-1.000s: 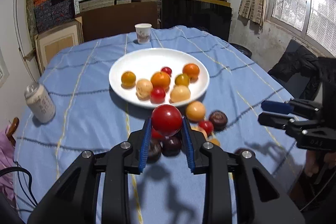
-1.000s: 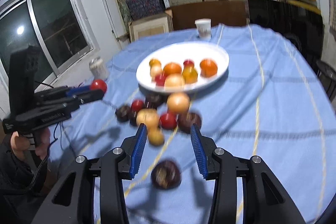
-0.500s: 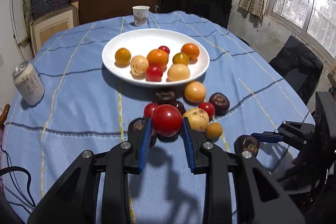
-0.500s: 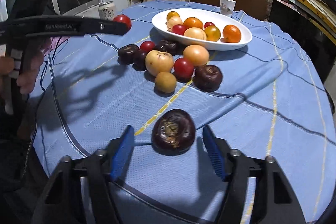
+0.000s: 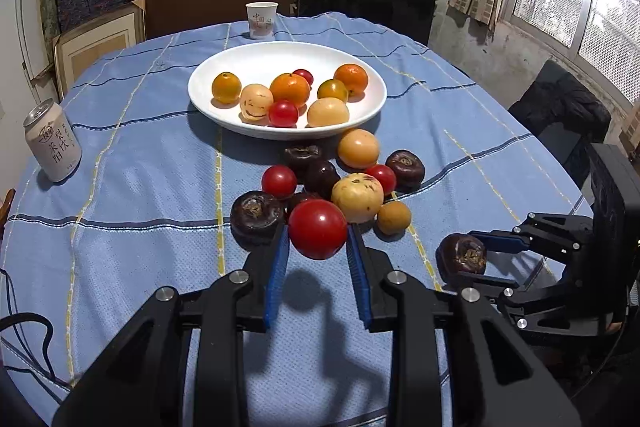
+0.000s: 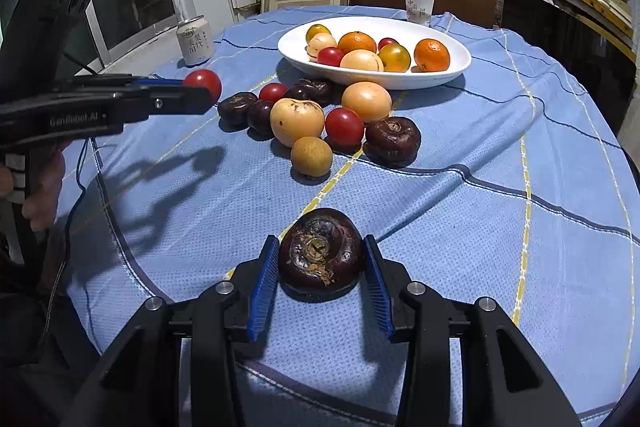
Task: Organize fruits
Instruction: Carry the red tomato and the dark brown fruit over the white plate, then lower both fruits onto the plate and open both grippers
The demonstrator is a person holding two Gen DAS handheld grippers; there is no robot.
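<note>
My left gripper [image 5: 318,247] is shut on a red tomato [image 5: 318,229] and holds it above the blue cloth, near a pile of loose fruits [image 5: 352,183]. It also shows in the right wrist view [image 6: 196,87] with the tomato [image 6: 203,81]. My right gripper [image 6: 320,267] stands around a dark purple mangosteen [image 6: 322,257] that rests on the cloth; its pads [image 6: 267,275] are close to the fruit's sides, contact unclear. The mangosteen also shows in the left wrist view [image 5: 462,254]. A white plate [image 5: 224,65] behind the pile holds several oranges, tomatoes and yellow fruits.
A drink can [image 5: 52,143] stands at the table's left edge. A paper cup [image 5: 261,20] stands behind the plate. The round table carries a blue striped cloth [image 5: 140,163]. A dark chair [image 5: 560,115] is to the right; shelves with boxes are behind.
My left gripper has drawn back and lowered with the tomato. My right gripper has moved forward and down around the lone mangosteen and narrowed its jaws about it.
</note>
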